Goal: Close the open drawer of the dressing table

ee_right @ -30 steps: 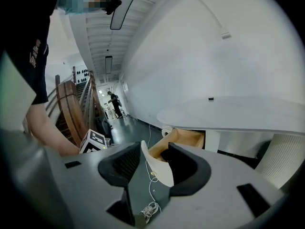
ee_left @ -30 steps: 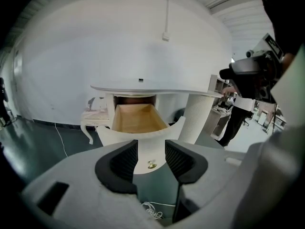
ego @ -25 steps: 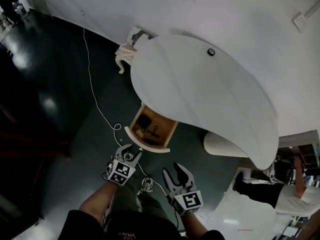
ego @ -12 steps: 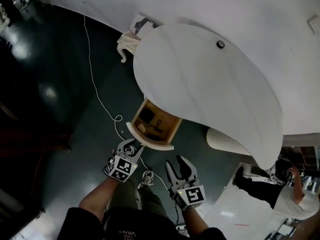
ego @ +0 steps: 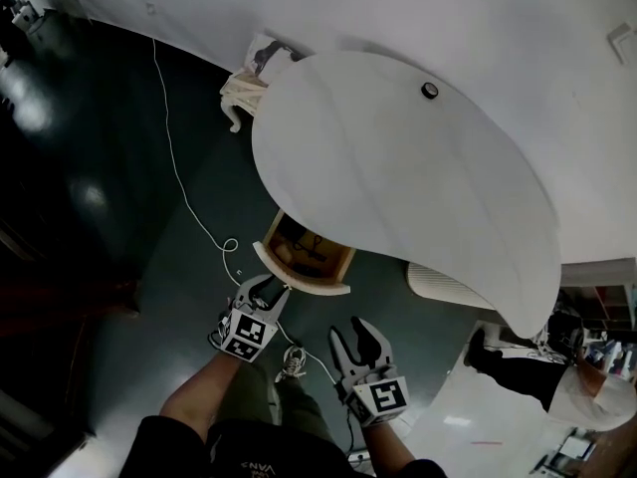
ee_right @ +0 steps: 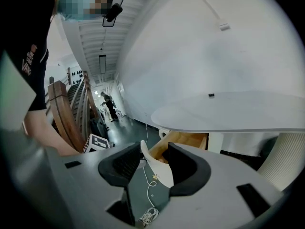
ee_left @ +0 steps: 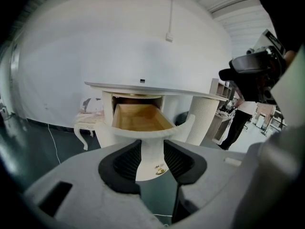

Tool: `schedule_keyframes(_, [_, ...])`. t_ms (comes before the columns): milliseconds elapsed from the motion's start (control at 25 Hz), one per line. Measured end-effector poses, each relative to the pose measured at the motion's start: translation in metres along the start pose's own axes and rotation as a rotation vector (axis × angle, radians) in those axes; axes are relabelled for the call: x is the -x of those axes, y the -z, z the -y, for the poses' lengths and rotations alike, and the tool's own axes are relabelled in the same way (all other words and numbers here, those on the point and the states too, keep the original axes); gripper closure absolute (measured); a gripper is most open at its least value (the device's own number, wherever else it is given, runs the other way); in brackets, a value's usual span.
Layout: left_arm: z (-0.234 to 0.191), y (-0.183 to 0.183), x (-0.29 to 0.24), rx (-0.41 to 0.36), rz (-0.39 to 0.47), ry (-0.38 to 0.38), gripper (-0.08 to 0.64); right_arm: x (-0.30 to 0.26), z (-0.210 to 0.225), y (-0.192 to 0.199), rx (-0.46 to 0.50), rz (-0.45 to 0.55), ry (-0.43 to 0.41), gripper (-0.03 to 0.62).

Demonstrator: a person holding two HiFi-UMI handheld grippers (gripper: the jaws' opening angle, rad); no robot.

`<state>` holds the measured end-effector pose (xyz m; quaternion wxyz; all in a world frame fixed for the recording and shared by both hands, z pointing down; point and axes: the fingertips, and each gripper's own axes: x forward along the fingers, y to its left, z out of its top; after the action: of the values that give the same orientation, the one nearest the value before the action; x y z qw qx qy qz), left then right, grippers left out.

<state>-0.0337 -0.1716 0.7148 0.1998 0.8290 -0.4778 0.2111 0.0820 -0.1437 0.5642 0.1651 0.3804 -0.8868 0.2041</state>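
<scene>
Dark floor (ego: 109,227) is occupying the 9 o'clock half of the head view, and a white wall (ego: 398,8) is running across 12 o'clock.

The white counter (ego: 398,177) is standing against that wall, its curved top filling the centre. A ribbed white pedestal (ego: 443,287) is showing beneath the top at 5 o'clock. A small carved stool (ego: 237,100) is sitting just beside the counter's edge at 10 o'clock.

The drawer (ego: 304,259) is standing open, projecting from under the counter top at 7 o'clock, with its wooden interior exposed. Dark items are lying inside, too small to identify. Its curved white front is facing both tongs.

The left tongs (ego: 267,292) are hovering just beside the drawer front at its 7 o'clock. The jaws are spread, and in the left gripper view the front is showing through the gap with the pads clear of it.

The right tongs (ego: 358,331) are hanging near the drawer at its 5 o'clock, apart from it. The jaws are spread and pinching nothing.

A white cable (ego: 177,172) is trailing across the floor from 11 o'clock toward the drawer.

A small brass handle (ee_left: 160,170) is hanging on the drawer front.

A small black object (ego: 429,90) is resting on the counter top at 1 o'clock.
</scene>
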Motion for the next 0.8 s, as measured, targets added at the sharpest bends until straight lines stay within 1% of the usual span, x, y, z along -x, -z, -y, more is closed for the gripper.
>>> schedule_keyframes(240, [-0.012,-0.022,-0.026,-0.004,0.048,0.009,0.408,-0.008,0.007,-0.001,-0.03,-0.002,0.035,0.408])
schedule_keyframes(440, [-0.022,-0.04,-0.048,-0.01,0.076,0.019,0.41,-0.017,0.002,-0.002,-0.068,0.003,0.033,0.408])
schedule_keyframes(560, [-0.028,-0.05,-0.06,-0.028,0.092,0.028,0.417,-0.022,0.003,0.004,-0.054,-0.012,0.023,0.408])
schedule_keyframes(720, [-0.037,-0.059,-0.071,-0.037,0.117,0.036,0.428,-0.031,0.005,-0.005,-0.07,0.031,0.024,0.408])
schedule_keyframes(800, [-0.041,-0.066,-0.077,-0.034,0.126,0.036,0.43,-0.034,0.009,-0.006,-0.068,0.02,0.035,0.408])
